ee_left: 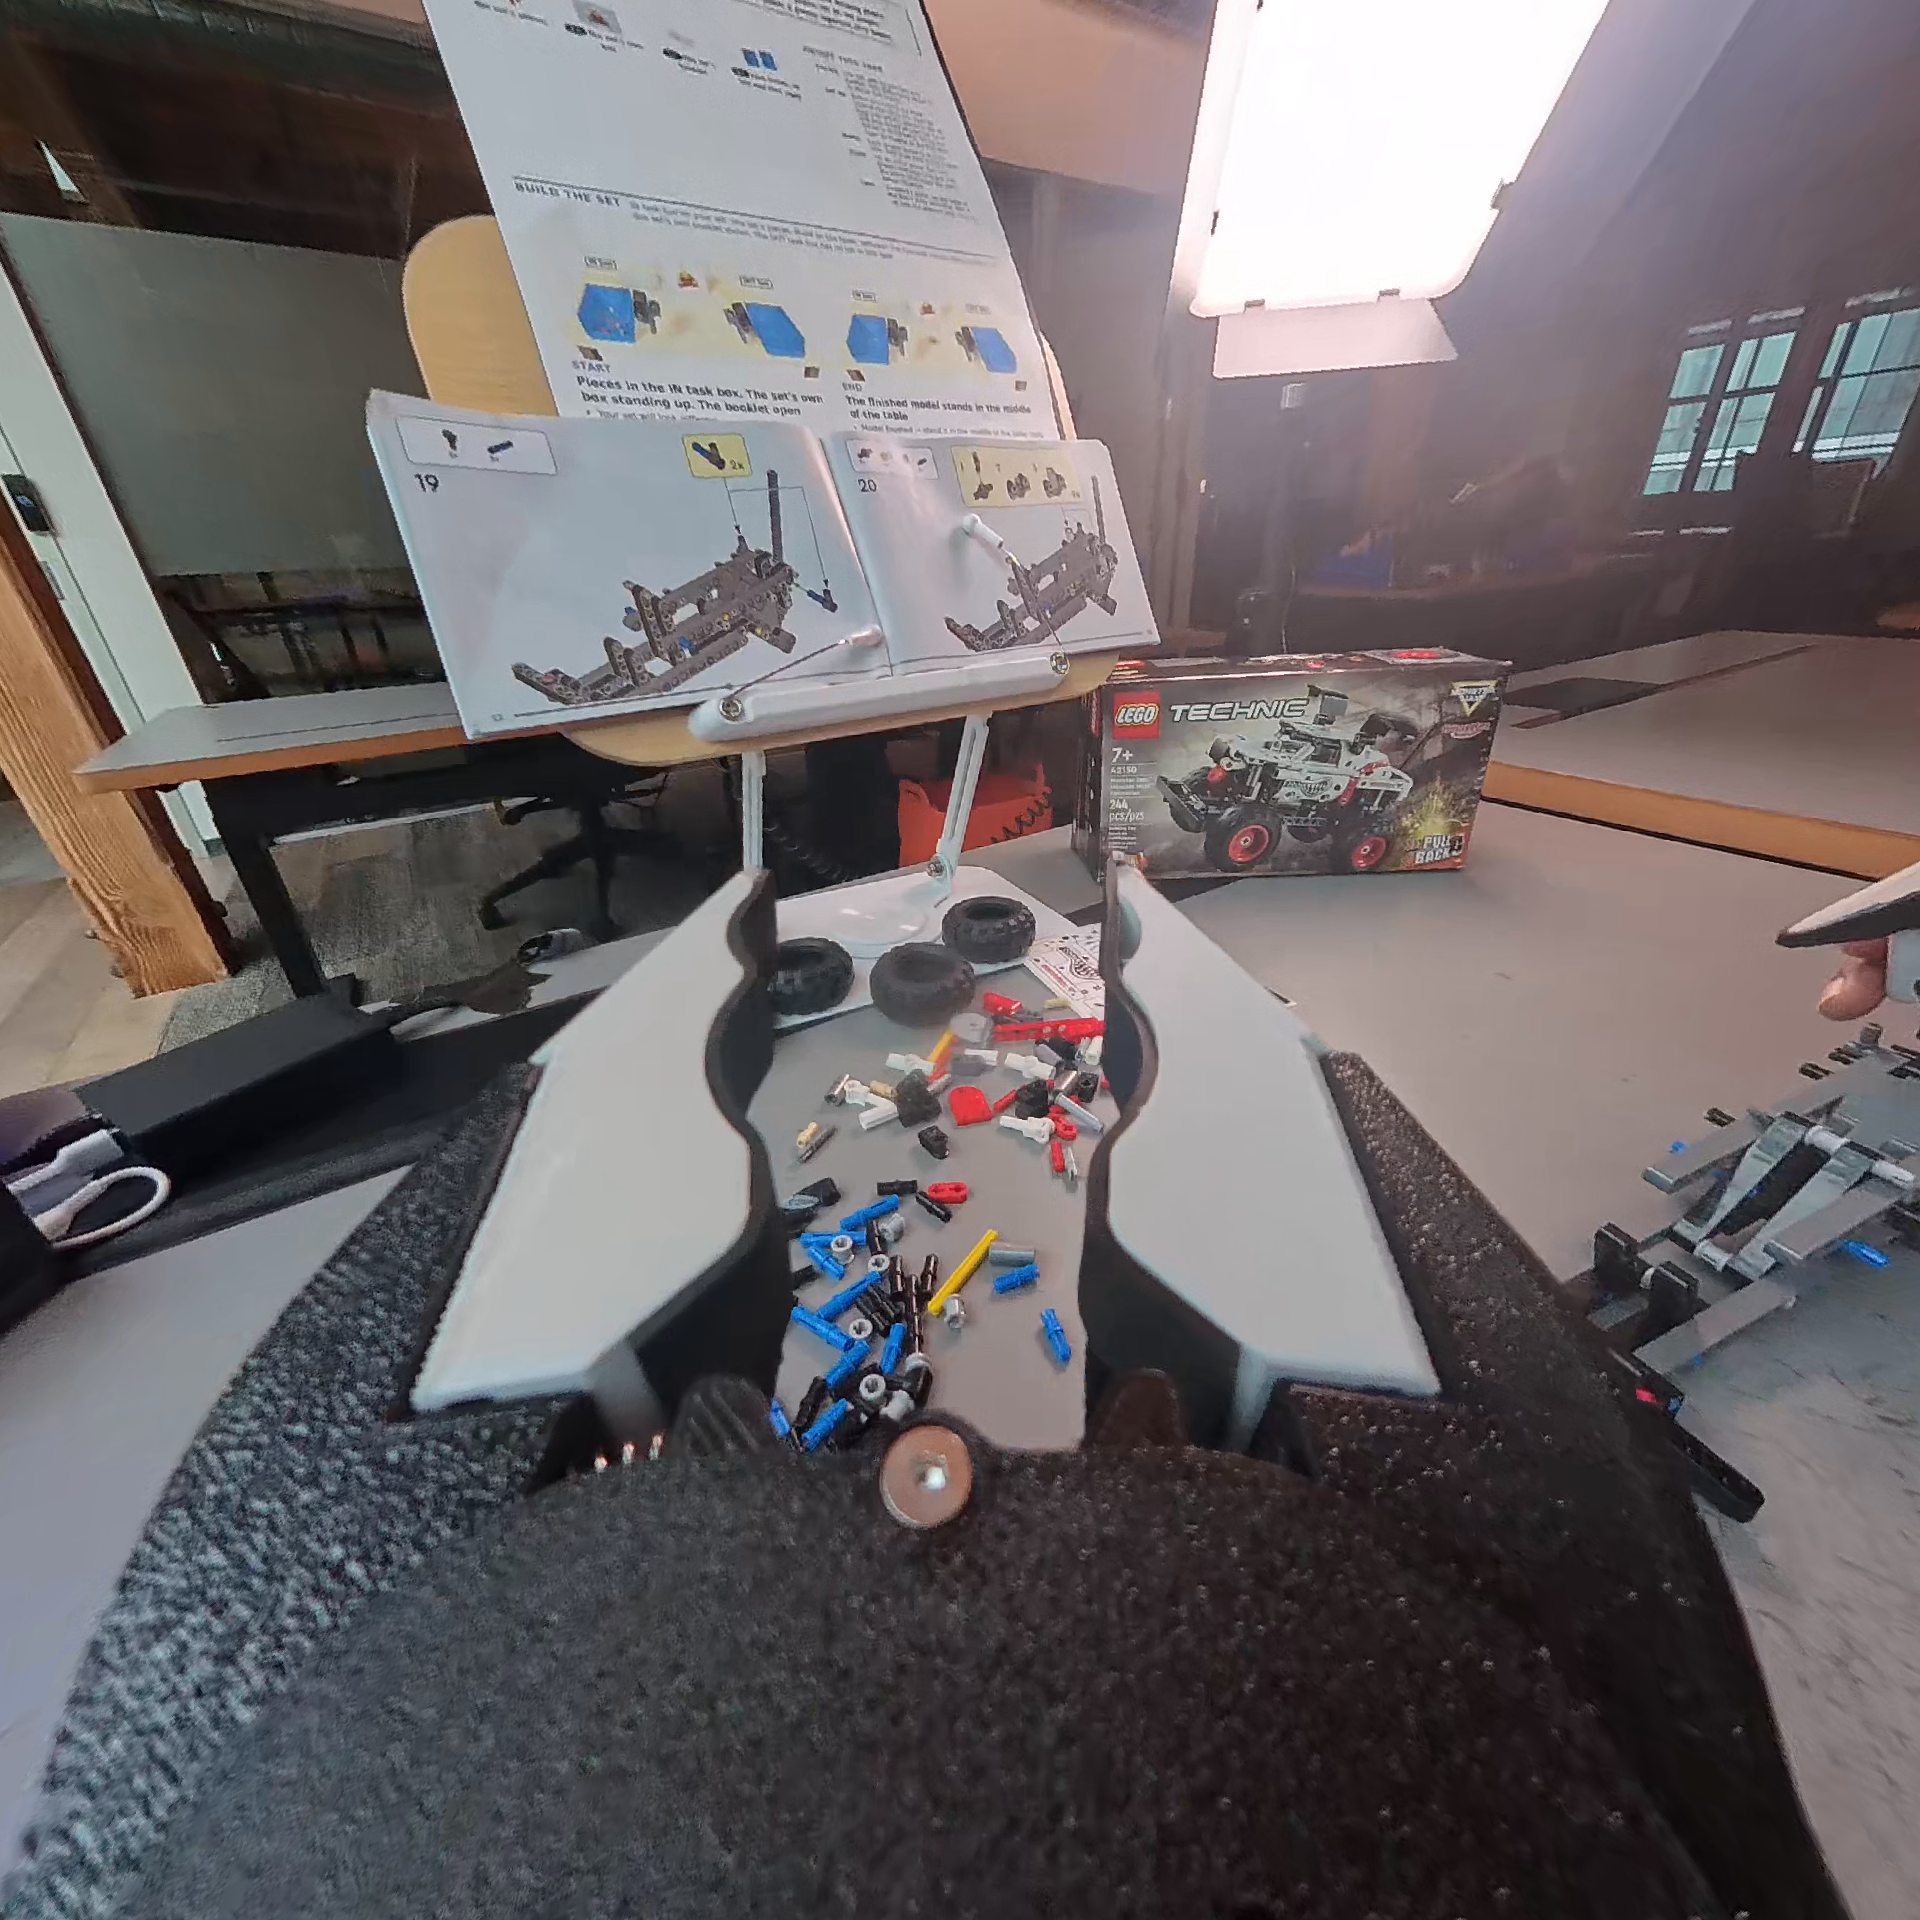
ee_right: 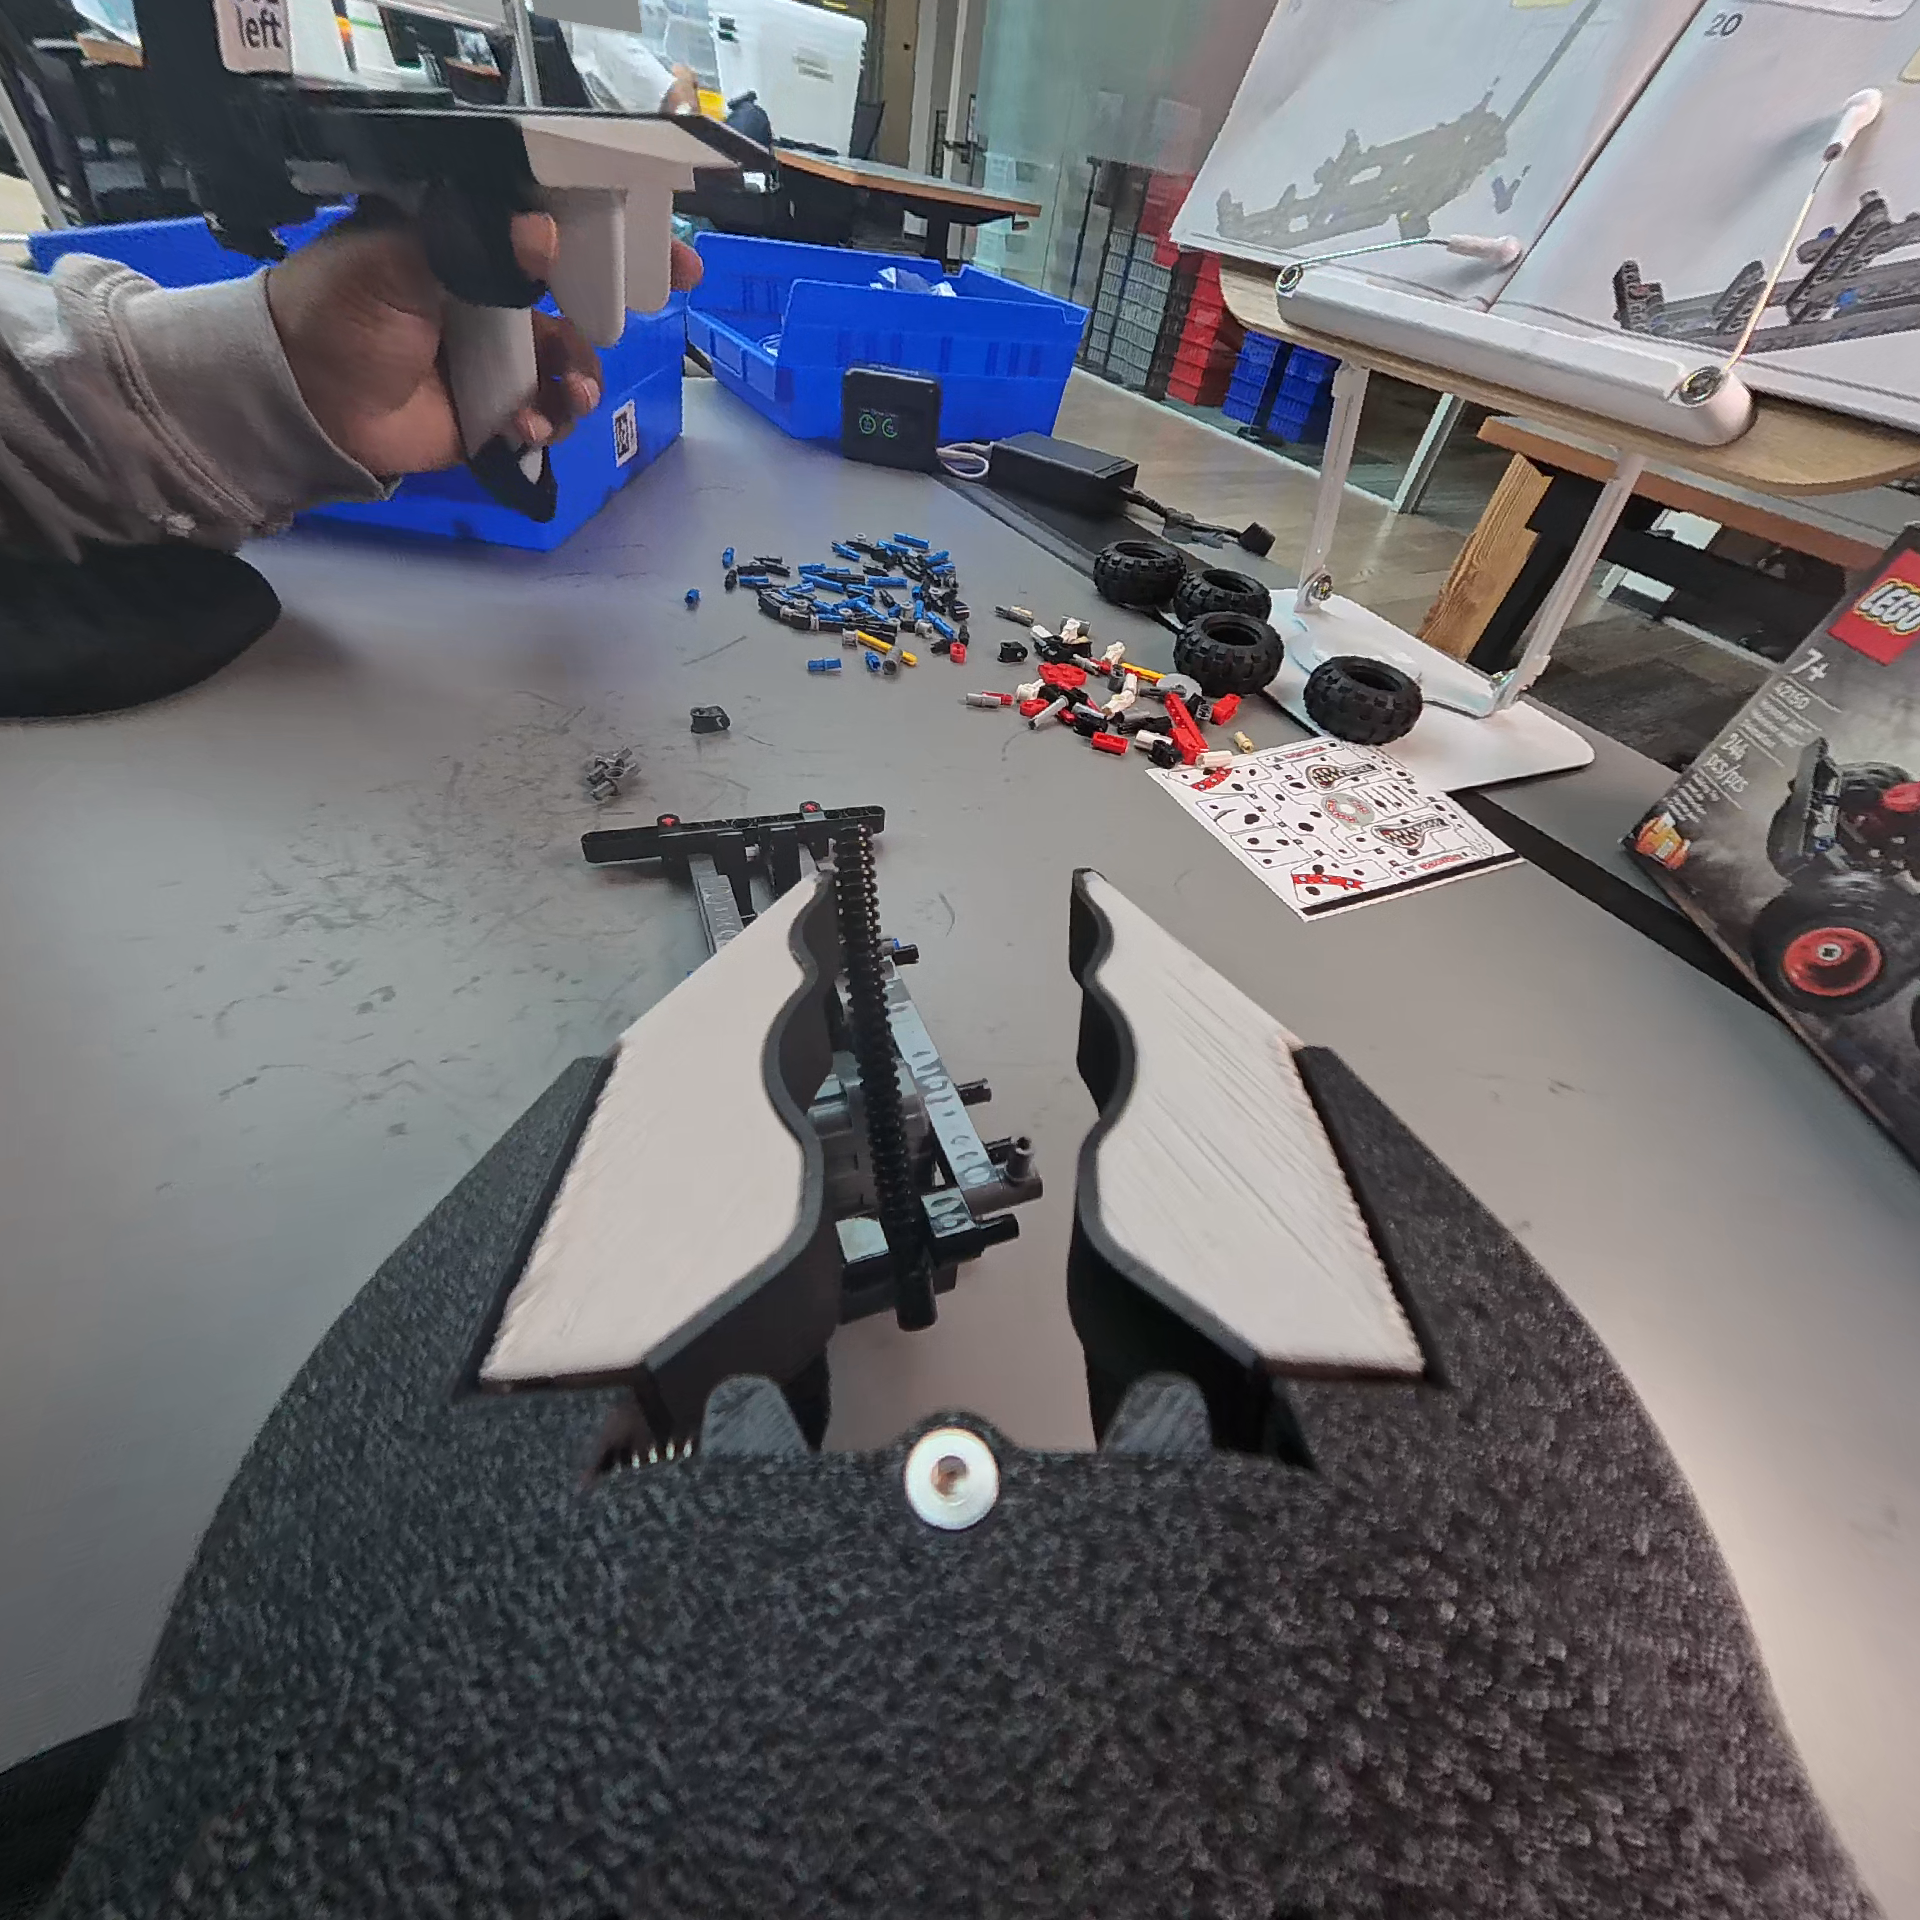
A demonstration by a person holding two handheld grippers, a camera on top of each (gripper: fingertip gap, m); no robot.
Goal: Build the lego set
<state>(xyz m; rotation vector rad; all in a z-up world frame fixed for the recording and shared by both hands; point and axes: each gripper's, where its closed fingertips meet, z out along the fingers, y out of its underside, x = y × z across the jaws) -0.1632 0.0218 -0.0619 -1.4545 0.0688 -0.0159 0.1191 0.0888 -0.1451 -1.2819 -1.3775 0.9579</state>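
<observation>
My left gripper [ee_left: 940, 904] is open and empty, hovering over loose pieces on the grey table [ee_right: 312, 935]. Below it lie a pile of blue and black pins [ee_left: 873, 1309] and a scatter of red, white and grey parts [ee_left: 997, 1081]. It also shows in the right wrist view [ee_right: 665, 156], held in a hand at the upper left. My right gripper [ee_right: 951, 883] is open over the grey and black chassis [ee_right: 904, 1091], which lies flat beside its left finger [ee_right: 707, 1122]. A long black toothed bar [ee_right: 873, 1018] runs along the chassis. The chassis also shows in the left wrist view [ee_left: 1766, 1216].
Several black tyres [ee_right: 1226, 649] and a sticker sheet [ee_right: 1330, 821] lie by the white book stand [ee_right: 1455, 727] holding the open booklet [ee_left: 769, 561]. The set's box [ee_left: 1288, 764] stands at the right. Blue bins [ee_right: 883, 332] and a power adapter [ee_right: 1060, 462] are at the back. The tips of one gripper are about 30 cm away from the tips of the other.
</observation>
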